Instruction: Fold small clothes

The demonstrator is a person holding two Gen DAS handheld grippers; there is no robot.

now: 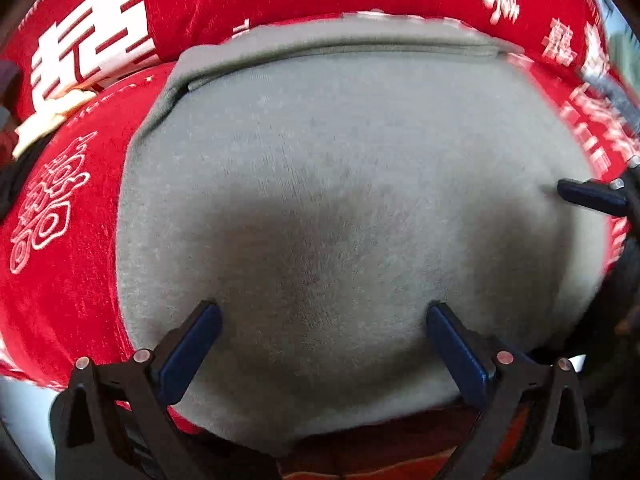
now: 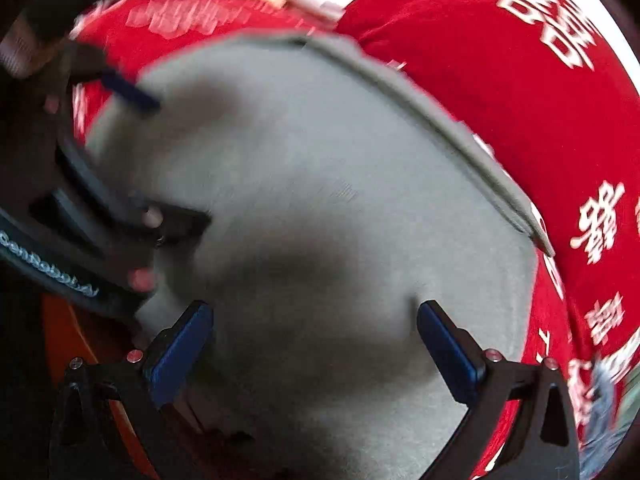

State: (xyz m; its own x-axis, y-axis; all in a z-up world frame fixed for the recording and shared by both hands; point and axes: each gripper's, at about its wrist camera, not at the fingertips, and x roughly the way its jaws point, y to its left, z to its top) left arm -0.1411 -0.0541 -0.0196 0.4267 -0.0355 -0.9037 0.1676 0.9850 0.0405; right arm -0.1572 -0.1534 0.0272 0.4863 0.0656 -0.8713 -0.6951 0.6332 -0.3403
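**Slip and snag risks over a folded grey garment**

Over the grey garment (image 1: 340,208) both grippers hung low, cameras almost on the cloth. It lay flat on a red cloth with white characters (image 1: 72,272), and from the doubled layer along its far edge (image 1: 328,46) I judged it already folded at least once.

Left gripper (image 1: 324,344): fingers spread wide, nothing between them, tips resting on or just above the near part of the garment. I could not tell which. Right gripper (image 2: 314,340): also wide and empty, set over the garment's other side. Its blue fingertip (image 1: 588,196) showed at the right edge of my left view, close to the cloth.

Risks as I read them:
- If the pads pressed and dragged, the top layer could slide off the one beneath and spoil the fold line.
- A pinch closing here could take both layers, or the red cloth too, and pull the bedding up with the garment.
- The right view was blurred, so that hand was moving; a fast move this low could catch an edge.
- The two grippers sat near each other and could collide.
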